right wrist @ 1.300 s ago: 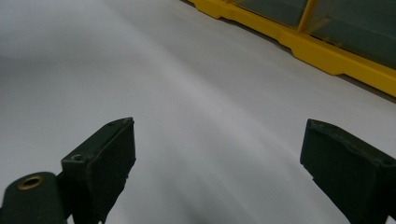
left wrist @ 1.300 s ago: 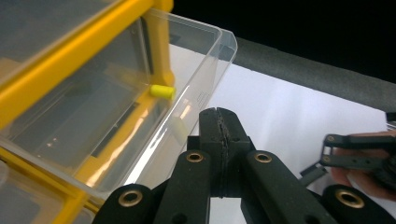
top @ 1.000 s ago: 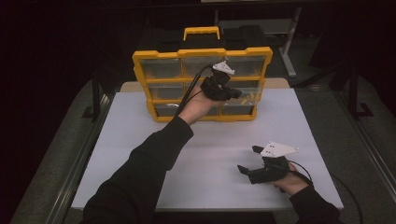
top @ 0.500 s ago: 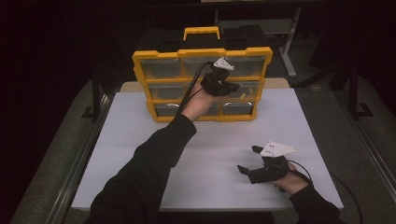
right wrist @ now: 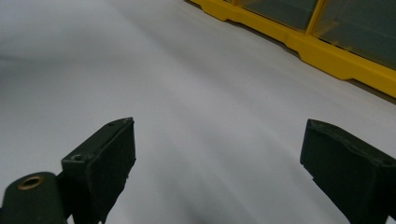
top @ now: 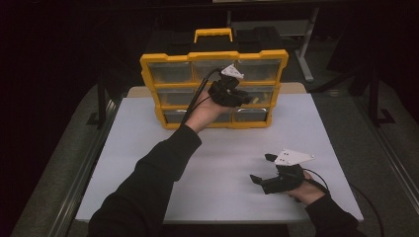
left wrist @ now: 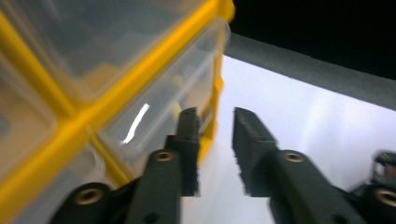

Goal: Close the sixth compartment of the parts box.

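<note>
A yellow organizer (top: 212, 54) with clear drawers stands upright at the back of the white table (top: 148, 163). My left gripper (top: 243, 98) is held up in front of its middle row, at the right-hand drawer. In the left gripper view the jaws (left wrist: 215, 116) stand a narrow gap apart, having just been opening, with nothing between them. One jaw lies close beside the clear drawer front (left wrist: 159, 102) and the yellow frame (left wrist: 88, 116). My right gripper (top: 261, 168) rests low over the table at the front right, jaws wide open (right wrist: 219, 128) and empty.
The organizer's yellow base (right wrist: 327, 51) runs across the far side in the right gripper view. White tabletop spreads between the organizer and my right hand. A dark metal frame (top: 104, 98) flanks the table on the left.
My left hand has shifted only slightly in front of the organizer's drawers. The right hand and its gripper have stayed where they were.
</note>
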`<state>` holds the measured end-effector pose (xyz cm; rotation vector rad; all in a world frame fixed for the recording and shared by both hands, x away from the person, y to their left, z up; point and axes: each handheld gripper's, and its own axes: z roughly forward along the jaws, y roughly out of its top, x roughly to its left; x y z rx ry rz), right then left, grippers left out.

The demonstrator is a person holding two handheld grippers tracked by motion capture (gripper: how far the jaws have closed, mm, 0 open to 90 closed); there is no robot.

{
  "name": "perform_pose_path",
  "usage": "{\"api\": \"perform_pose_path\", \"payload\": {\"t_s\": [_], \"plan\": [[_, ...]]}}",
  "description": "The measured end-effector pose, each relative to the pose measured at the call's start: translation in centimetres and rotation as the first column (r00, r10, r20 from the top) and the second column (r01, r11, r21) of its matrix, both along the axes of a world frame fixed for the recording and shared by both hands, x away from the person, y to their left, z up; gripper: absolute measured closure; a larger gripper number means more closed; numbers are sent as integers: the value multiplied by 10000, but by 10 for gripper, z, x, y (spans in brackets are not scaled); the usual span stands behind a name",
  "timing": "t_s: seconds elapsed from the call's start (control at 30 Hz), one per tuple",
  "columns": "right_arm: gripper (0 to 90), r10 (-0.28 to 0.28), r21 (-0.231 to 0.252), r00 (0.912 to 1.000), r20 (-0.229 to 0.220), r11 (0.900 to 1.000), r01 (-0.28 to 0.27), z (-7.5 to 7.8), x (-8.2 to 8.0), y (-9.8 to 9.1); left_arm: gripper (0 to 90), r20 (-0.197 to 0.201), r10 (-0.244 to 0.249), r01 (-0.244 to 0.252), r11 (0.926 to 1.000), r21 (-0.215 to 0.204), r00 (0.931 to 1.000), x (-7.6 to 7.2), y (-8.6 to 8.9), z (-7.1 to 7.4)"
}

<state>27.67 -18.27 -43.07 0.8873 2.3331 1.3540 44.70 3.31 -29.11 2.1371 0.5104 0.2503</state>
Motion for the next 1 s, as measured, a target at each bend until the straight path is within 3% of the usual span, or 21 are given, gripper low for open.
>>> {"api": "perform_pose_path", "payload": {"t_s": [0.1, 0.43, 1.0], "plan": [[95, 6, -54, 10000, 17, 10000, -5, 0, 0, 0, 606, -233, -157, 154, 9998, -118, 9996, -5, 10, -3], [95, 2, -151, 10000, -12, 9999, -2, -1, 1, 2, 455, -428, -619, 617, 9981, -52, 9972, -22, 37, -12], [95, -13, -239, 10000, -46, 9997, 12, -1, 1, 4, 329, -480, -715, 707, 9973, -189, 9963, -46, 71, -28]]}}
